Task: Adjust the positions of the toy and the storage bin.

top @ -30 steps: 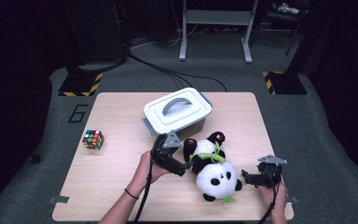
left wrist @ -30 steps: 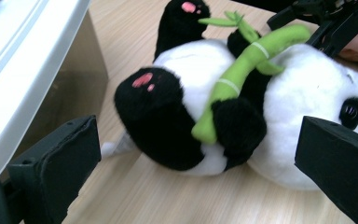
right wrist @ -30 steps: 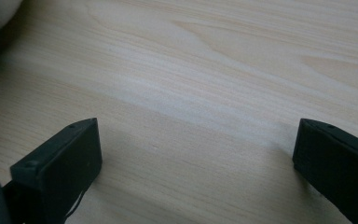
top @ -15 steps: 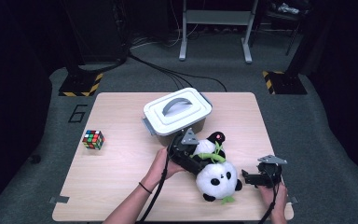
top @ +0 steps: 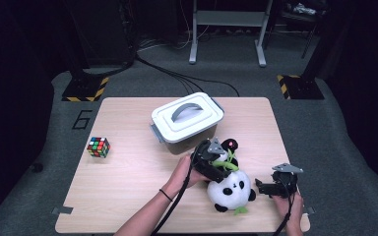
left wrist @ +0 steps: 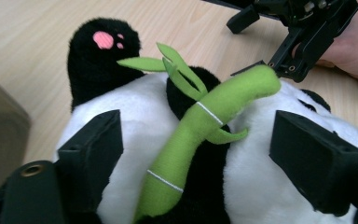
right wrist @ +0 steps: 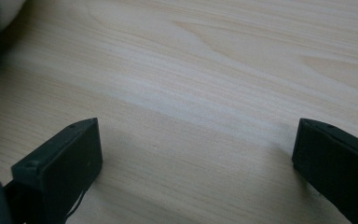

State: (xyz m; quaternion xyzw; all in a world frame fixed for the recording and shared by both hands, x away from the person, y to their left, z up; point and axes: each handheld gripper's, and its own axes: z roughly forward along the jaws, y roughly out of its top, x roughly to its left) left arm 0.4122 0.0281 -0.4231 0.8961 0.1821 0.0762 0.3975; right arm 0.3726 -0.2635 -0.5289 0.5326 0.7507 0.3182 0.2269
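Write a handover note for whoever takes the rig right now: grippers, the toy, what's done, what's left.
Left gripper: open, jaws either side of the panda toy, over its green bamboo stalk; not closed on it yet.
Right gripper: open, holding nothing, low over bare table just right of the panda.
Panda lies at the front of the table, in front of the white lidded box; the lid is on.
Colour cube sits apart on the left.
Done: left gripper lined up on the panda.
Left: close and lift, probably.
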